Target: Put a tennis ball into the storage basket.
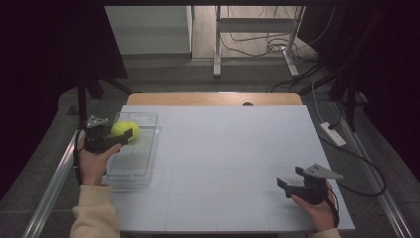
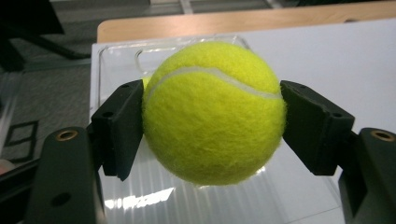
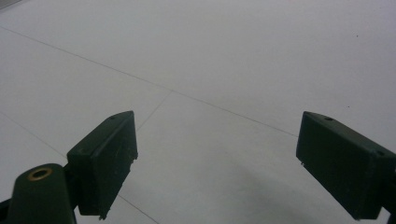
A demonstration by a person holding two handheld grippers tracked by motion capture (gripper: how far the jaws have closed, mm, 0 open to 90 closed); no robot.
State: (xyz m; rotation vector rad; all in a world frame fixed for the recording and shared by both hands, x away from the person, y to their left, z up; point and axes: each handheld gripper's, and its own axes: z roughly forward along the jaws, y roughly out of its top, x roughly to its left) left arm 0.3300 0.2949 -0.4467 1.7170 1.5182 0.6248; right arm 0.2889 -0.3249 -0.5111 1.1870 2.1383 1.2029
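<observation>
Right tongs (image 1: 289, 183) rest spread on the table (image 1: 228, 148); left tongs (image 1: 121, 133) pinch the tennis ball (image 2: 212, 114) above the clear tray (image 1: 132, 166)

The setting is a laboratory or test room. A white worktop (image 1: 233, 148) on a wooden desk (image 1: 213, 98) stands on grey floor. At 12 o'clock, a metal frame stand (image 1: 257, 29) and loose cables (image 1: 257, 47) occupy the floor. At 3 o'clock lies a power strip (image 1: 333, 134). Dark curtains (image 1: 44, 59) enclose both sides.

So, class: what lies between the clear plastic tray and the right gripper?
Bare white tabletop separates the tray from the right gripper, in the high view.
</observation>
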